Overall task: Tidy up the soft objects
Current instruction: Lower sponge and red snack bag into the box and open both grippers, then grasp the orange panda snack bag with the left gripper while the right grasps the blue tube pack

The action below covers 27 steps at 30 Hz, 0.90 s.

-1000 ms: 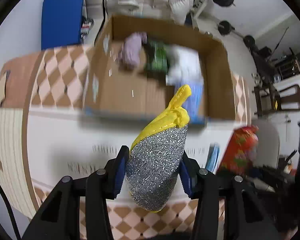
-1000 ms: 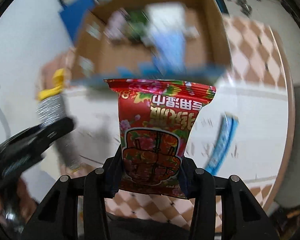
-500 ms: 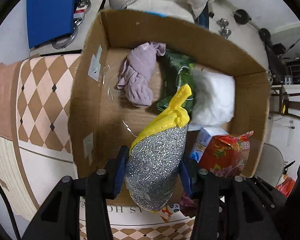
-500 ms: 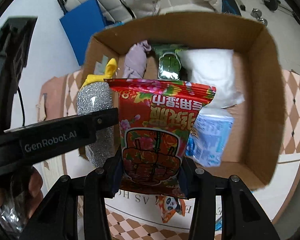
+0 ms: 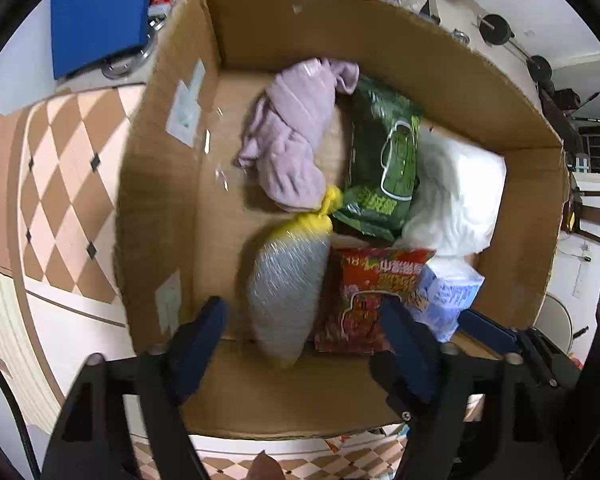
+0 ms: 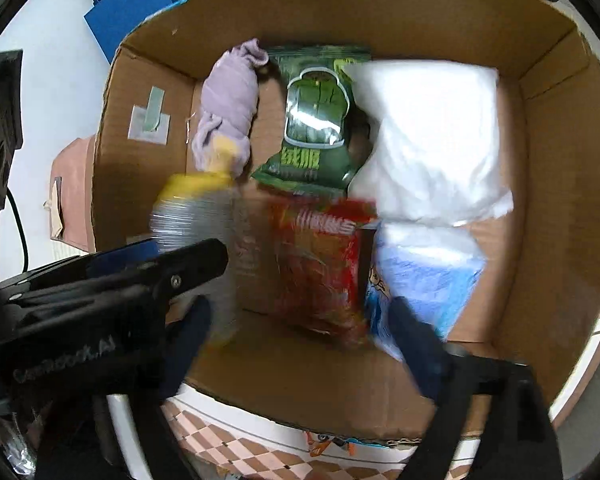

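Observation:
A silver glitter pouch with a yellow top [image 5: 288,280] is blurred between my left gripper [image 5: 304,320] fingers, which stand open over the cardboard box [image 5: 164,184]. A red snack packet [image 6: 320,264] is blurred between my open right gripper [image 6: 300,320] fingers; it also shows in the left wrist view [image 5: 364,296]. Both items are free of the jaws inside the box [image 6: 560,208]. The left gripper's arm [image 6: 100,280] crosses the right wrist view at the left.
In the box lie a lilac cloth [image 5: 296,136], a green packet [image 5: 384,160], a white soft pack [image 5: 456,196] and a blue-white tissue pack [image 5: 448,292]. The box stands on a checkered tabletop [image 5: 60,184]. A blue panel [image 5: 96,12] is behind.
Both grippers opened over the box. The glitter pouch and the red packet left the jaws and dropped into the box, side by side near its front wall.

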Each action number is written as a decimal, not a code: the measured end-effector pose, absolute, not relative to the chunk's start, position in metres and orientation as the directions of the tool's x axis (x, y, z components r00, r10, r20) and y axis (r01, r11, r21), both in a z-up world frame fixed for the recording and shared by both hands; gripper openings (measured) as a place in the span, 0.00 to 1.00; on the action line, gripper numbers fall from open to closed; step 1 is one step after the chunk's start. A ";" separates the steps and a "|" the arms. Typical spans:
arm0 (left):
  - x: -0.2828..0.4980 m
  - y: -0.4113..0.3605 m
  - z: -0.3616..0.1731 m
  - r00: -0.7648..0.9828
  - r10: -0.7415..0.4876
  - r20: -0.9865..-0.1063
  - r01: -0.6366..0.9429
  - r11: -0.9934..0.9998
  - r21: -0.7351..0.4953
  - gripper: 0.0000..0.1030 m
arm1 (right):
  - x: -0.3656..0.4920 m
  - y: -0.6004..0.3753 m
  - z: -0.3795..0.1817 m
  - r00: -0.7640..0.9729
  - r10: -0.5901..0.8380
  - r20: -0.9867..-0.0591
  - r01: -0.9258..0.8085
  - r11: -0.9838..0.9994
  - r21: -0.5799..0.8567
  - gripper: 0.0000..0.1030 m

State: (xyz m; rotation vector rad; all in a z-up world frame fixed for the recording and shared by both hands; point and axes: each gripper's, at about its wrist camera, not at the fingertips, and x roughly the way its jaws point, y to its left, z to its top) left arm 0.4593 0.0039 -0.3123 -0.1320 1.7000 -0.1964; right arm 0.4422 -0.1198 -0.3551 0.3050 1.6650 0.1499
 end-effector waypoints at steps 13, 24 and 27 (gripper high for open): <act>0.430 0.021 -0.277 0.053 -0.090 -0.995 0.020 0.996 -0.089 0.94 | 0.416 -0.141 -0.326 0.005 0.066 -0.998 0.088 0.994 0.066 1.00; 0.384 0.014 -0.242 0.181 -0.104 -0.978 0.057 0.994 -0.095 0.94 | 0.361 -0.160 -0.268 0.133 0.022 -0.991 0.138 0.990 0.041 1.00; 0.369 0.013 -0.223 0.235 -0.096 -0.967 0.077 0.994 -0.080 0.94 | 0.346 -0.163 -0.254 0.162 0.012 -0.987 0.148 0.988 0.036 1.00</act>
